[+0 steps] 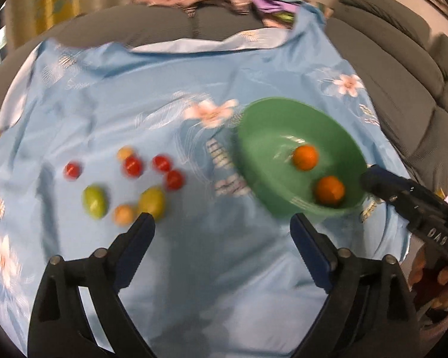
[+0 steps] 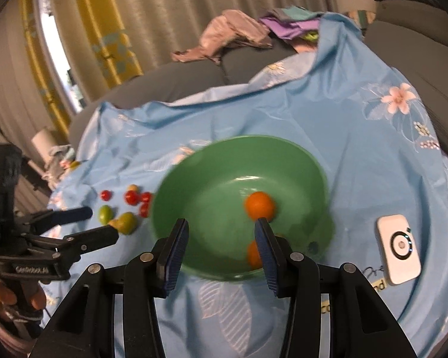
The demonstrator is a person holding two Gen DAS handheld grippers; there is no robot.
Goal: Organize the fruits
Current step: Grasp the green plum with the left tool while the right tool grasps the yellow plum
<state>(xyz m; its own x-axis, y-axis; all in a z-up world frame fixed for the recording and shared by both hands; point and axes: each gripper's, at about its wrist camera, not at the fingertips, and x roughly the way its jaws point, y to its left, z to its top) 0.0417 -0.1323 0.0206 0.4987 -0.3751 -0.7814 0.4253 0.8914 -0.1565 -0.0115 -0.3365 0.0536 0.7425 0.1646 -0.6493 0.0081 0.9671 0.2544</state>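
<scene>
1. Left tool [image 1: 221, 223] is hovering w/ jaws spread wide, holding nothing, over the blue floral cloth [image 1: 194, 283] just short of the loose fruit.
2. Right tool [image 2: 221, 229] is sitting half-open and empty at the near rim of the green bowl [image 2: 194, 179]; nothing is showing btwn its pads.
3. Fruit on the cloth, left of the bowl: four red cherry tomatoes [image 1: 133, 166], two green-yellow oval ones [image 1: 95, 202], two small pale-orange ones [image 1: 124, 214]. All are lying close together, some touching.
4. Two orange fruits [image 1: 305, 157] are already lying inside the bowl, so sorting is looking partly done.
5. Handling, as a guess: small, round, smooth-skinned, light, prob. soft, so they'll be rolling and squashing easily. Best to be taking each across its widest part w/ a gentle close, one at a time.
6. The cloth is wrinkled and slick-looking, over a soft grey sofa [image 1: 403, 74], so fruit may be rolling off when nudged.
7. Neighbours are crowding each pick; the outer ones look easiest to reach first.
8. A white device [image 2: 398, 249] is lying right of the bowl, apart from it; a clothes pile [image 2: 233, 35] is sitting far back, out of the way.
</scene>
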